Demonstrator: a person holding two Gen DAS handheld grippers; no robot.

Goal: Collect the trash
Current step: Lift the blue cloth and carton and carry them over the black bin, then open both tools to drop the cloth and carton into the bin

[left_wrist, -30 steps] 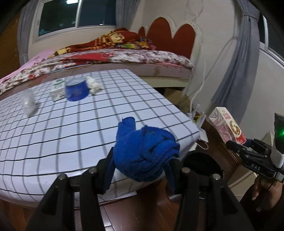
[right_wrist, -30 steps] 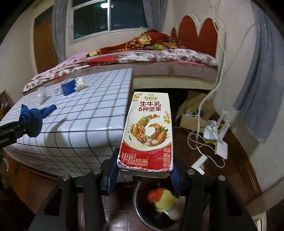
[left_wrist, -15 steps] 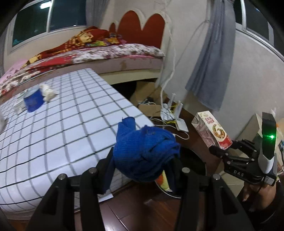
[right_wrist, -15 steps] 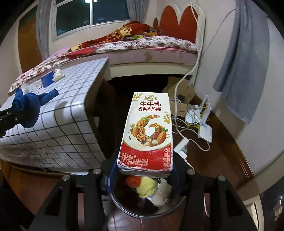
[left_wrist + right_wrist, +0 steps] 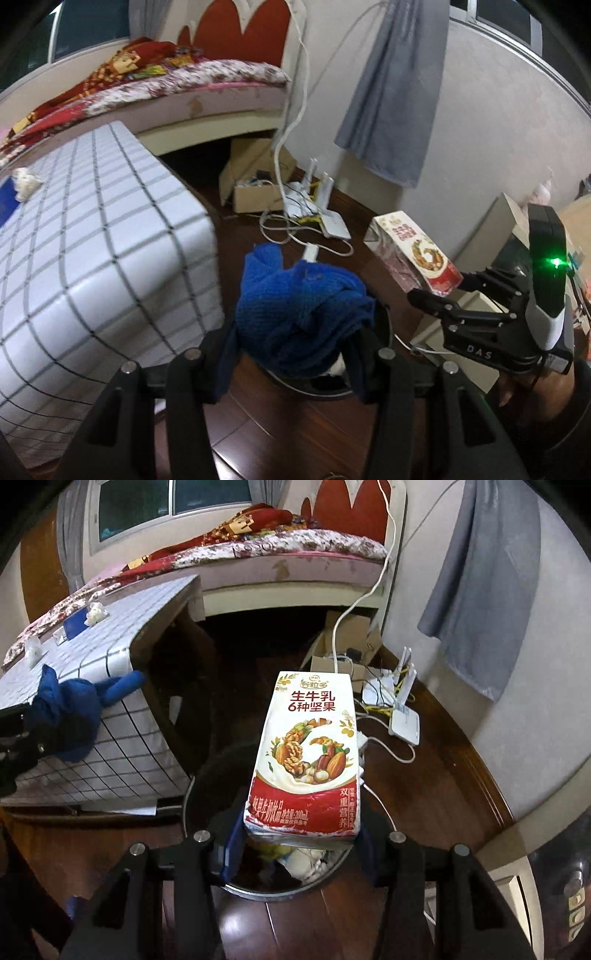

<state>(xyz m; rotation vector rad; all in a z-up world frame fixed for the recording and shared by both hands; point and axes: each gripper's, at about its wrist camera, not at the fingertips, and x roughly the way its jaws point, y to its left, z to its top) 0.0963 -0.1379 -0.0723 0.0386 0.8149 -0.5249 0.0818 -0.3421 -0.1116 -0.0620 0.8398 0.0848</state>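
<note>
Right now, each hand-held gripper carries 1 piece of trash above the black trash bin [image 5: 207, 775] on the wooden floor. The right hand-held gripper [image 5: 301, 843] is clamped on the base of a milk carton [image 5: 306, 753], which hangs directly over the bin's mouth, where scraps already lie. The left hand-held gripper [image 5: 295, 354] is closed on a bunched blue cloth [image 5: 299, 310]; in its own view the bin rim peeks out just below and behind the cloth, so it appears near the opening but perhaps not centred over it.

To drop well, I judge the carton can go first: let the jaws part only once its base sits inside the rim, so it falls in rather than tipping onto the floor. The cloth is soft and may cling to a pad, so bring it squarely over the opening, open wide and, if needed, give a small shake.

Farther off, the checked table [image 5: 110, 653] still holds 1 blue container [image 5: 75, 622] and several crumpled white scraps [image 5: 96, 613], likely the next pickups. Beyond it lie cables, a router and the bed.
</note>
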